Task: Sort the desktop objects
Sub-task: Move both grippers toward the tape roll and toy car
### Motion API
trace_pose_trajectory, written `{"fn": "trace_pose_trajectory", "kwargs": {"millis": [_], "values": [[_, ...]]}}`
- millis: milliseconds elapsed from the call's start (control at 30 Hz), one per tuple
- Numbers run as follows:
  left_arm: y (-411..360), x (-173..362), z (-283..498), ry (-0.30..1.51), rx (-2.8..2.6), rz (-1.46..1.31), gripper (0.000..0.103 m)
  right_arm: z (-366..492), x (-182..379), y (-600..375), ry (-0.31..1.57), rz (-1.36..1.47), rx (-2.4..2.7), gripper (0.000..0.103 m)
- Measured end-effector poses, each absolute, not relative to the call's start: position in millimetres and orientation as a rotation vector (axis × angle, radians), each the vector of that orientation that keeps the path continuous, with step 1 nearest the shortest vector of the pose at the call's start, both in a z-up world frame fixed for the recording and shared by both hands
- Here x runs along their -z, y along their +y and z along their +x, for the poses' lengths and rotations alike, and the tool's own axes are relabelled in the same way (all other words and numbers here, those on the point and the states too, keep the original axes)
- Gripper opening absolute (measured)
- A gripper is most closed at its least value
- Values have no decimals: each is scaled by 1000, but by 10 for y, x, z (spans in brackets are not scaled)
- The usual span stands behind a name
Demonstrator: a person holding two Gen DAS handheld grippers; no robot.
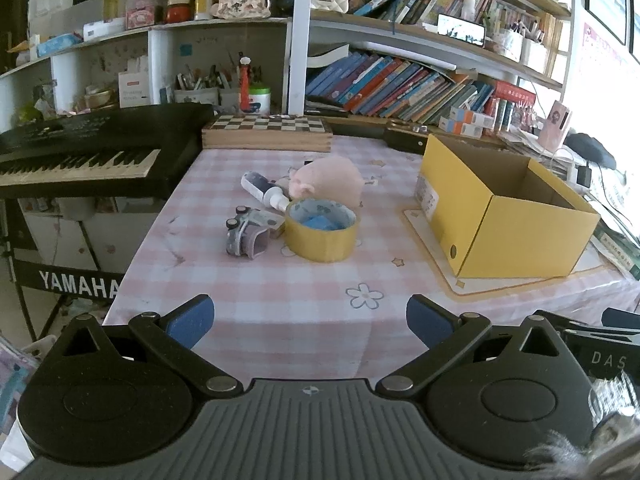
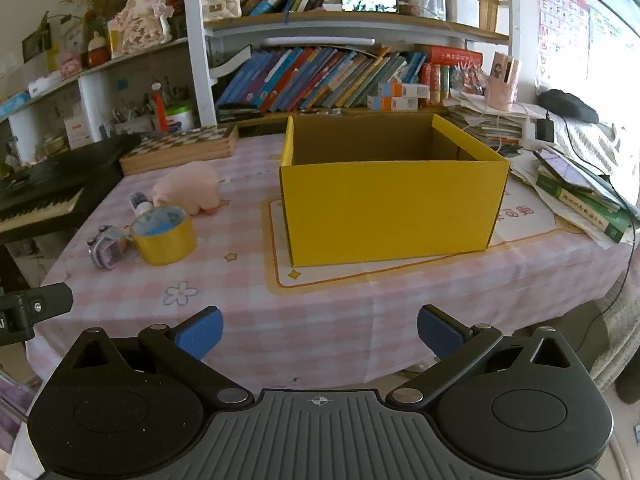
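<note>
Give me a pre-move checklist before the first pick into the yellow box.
1. Left tongs open and empty: ok.
2. Right tongs open and empty: ok.
3. Yellow box open at the top, upright on the table: ok. No contents in the part of the inside that shows; floor hidden, cannot tell.
4. Items free to grab singly: not ok. Tape roll, toy car, tube and pink plush pig sit bunched together, touching or nearly so.
5. Tablecloth between tongs and cluster free of obstacles: ok.
6. Blue thing inside the tape roll: cannot tell what it is.
</note>
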State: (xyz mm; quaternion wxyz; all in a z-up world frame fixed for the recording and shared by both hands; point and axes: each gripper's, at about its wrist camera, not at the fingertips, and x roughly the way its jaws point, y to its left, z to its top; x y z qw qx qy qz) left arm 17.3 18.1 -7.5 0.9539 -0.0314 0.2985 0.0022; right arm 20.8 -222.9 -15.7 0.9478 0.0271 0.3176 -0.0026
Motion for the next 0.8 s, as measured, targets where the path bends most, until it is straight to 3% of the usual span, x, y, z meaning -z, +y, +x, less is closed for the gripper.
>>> {"fn": "trace_pose_trajectory", "kwargs": {"millis": [800], "values": [[379,75,282,600,-28,-96,103,454,151,-1934,661,7,-100,103]]}}
